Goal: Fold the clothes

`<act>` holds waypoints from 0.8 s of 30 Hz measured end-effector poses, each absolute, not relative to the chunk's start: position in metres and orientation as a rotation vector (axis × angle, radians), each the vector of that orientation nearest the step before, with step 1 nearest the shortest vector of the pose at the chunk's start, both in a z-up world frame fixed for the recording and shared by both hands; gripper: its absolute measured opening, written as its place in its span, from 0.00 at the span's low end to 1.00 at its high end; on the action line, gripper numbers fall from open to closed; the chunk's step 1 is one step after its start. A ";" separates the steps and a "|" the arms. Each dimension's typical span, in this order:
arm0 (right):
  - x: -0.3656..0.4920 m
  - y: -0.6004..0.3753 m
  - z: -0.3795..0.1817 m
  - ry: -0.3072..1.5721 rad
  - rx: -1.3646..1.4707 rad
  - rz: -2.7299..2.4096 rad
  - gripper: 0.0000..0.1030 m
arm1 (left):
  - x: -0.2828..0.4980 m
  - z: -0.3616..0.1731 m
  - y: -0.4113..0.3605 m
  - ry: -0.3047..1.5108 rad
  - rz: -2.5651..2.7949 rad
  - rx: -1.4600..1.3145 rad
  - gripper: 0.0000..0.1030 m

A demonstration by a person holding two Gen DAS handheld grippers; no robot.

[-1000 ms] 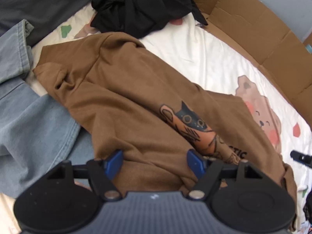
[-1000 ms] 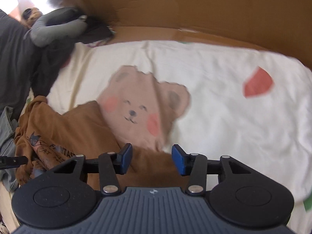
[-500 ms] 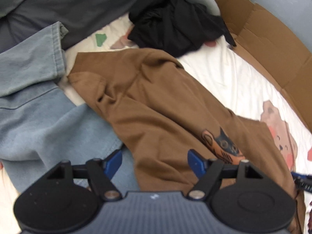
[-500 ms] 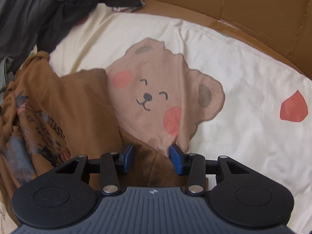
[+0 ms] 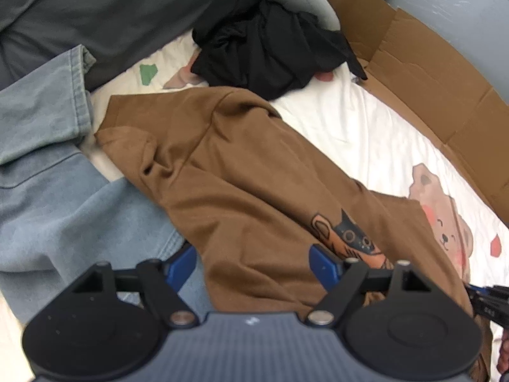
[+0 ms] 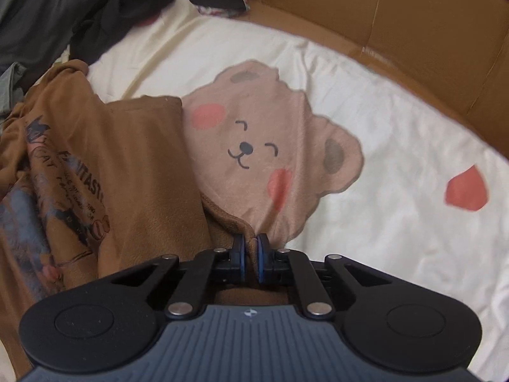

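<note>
Right gripper [image 6: 250, 250] has its jaws pinched tight on the edge of the brown shirt [image 6: 133, 165], down at six o'clock in its view, just beside the bear print [image 6: 270, 146] on the sheet [image 6: 397, 121]. Left gripper [image 5: 253, 262] is opening, jaws wide, shirt cloth between them but nothing pinched. The shirt [image 5: 241, 178] lies rumpled and unfolded, sprawling from ten o'clock to five. Jeans [image 5: 47, 175] at nine and a black garment [image 5: 264, 54] at twelve sit untouched. By my reckoning folding has barely begun.
</note>
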State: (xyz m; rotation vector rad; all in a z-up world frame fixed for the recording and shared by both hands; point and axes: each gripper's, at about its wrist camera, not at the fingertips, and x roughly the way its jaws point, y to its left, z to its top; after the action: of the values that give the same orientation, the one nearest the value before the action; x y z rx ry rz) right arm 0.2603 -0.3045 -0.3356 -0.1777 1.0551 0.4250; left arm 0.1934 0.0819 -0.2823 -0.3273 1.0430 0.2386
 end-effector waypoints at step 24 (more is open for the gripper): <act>0.250 -0.433 -0.307 0.994 -0.095 -0.090 0.04 | 0.258 -0.281 0.091 0.996 0.187 -0.153 0.81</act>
State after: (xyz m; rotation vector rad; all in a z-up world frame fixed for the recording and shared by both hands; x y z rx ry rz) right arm 0.2496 -0.4328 -0.3073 -0.0946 0.9940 -0.0897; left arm 0.2576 0.0913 -0.2812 -0.1525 0.9956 0.1872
